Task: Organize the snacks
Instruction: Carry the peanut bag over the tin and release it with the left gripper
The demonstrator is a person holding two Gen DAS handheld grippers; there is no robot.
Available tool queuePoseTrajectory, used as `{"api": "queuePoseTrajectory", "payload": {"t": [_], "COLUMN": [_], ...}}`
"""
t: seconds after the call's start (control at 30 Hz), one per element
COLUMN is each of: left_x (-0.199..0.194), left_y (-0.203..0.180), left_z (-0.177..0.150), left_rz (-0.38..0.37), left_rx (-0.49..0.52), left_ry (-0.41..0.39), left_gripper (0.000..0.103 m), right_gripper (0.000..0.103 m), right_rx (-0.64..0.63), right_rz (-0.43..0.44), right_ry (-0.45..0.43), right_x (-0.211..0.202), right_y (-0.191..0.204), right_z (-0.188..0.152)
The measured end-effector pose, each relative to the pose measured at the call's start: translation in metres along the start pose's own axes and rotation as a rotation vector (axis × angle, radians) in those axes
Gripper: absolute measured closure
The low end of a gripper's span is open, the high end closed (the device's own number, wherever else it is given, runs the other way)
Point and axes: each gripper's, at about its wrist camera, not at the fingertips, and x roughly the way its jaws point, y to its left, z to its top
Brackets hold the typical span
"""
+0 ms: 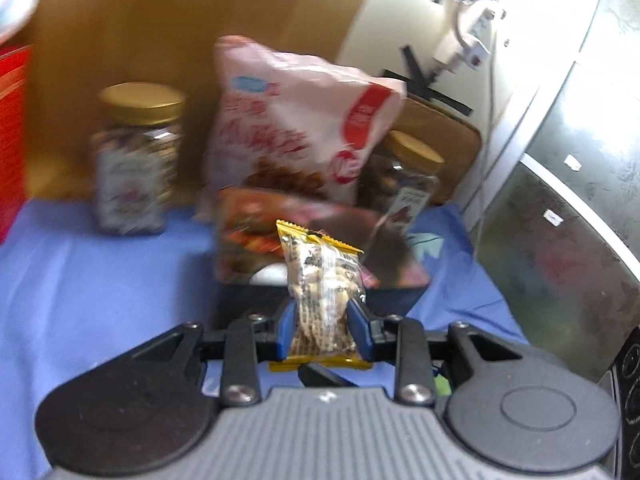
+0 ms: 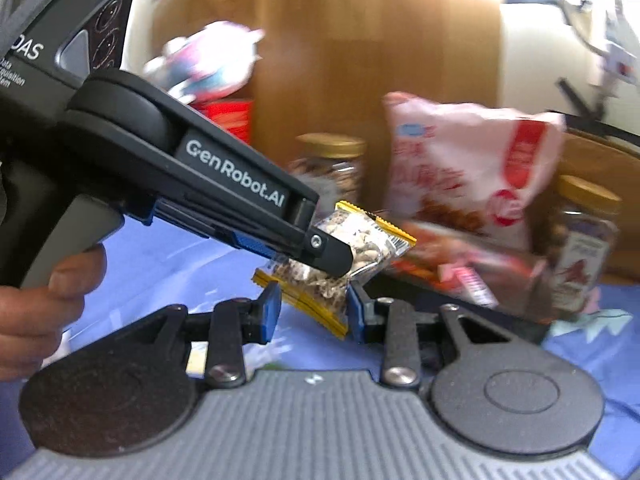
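My left tongs (image 1: pixel 324 320) are clamped on a small packet (image 1: pixel 320 288), pads pressing its lower half, and it stands upright, lifted clear of the tabletop (image 1: pixel 80 280). My right tongs (image 2: pixel 312 312) look closed on a second packet (image 2: pixel 320 300), which is tilted between the blue pads just beneath the first. That view is blurred, so I am less sure of the contact.

I judge both packets to be very light and soft: thin crinkly film over loose nuts or seeds, with yellow crimped ends. The film is probably slippery and the filling will shift, so a mid-body pinch across the flat faces seems safest. A grip on a crimped end would let the packet swing, and squeezing hard risks crushing what is inside.

At the back left stands a red box (image 1: pixel 12 140), contents hidden. Next comes a gold-lidded jar (image 1: pixel 134 160), full of something dark and mixed. A big pink-white bag (image 1: pixel 296 128) leans at the middle, with a flat red pack (image 1: pixel 256 236) lying in front of it. Right of the bag is another jar (image 1: pixel 404 184), also well filled.
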Motion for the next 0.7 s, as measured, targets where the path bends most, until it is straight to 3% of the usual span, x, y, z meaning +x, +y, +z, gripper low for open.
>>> {"api": "queuePoseTrajectory", "payload": {"t": [0.23, 0.4, 0.53, 0.7], "left_x": [0.082, 0.126, 0.145, 0.146], "left_y": [-0.028, -0.033, -0.038, -0.046], "left_z": [0.040, 0.047, 0.044, 0.042], "left_rz": [-0.060, -0.085, -0.076, -0.055], "left_rx": [0.002, -0.026, -0.018, 0.007], "left_ry": [0.097, 0.171, 0.190, 0.177], "left_gripper": [0.074, 0.074, 0.073, 0.063], "right_gripper": [0.065, 0.064, 0.056, 0.049], "right_rx": [0.138, 0.185, 0.196, 0.255], "right_rz": [-0.065, -0.127, -0.179, -0.191], "right_ry": [0.025, 0.044, 0.005, -0.027], "right_x": [0.016, 0.032, 0.030, 0.018], "right_y": [-0.083, -0.116, -0.127, -0.136], "right_z": [0.009, 0.002, -0.006, -0.012]}}
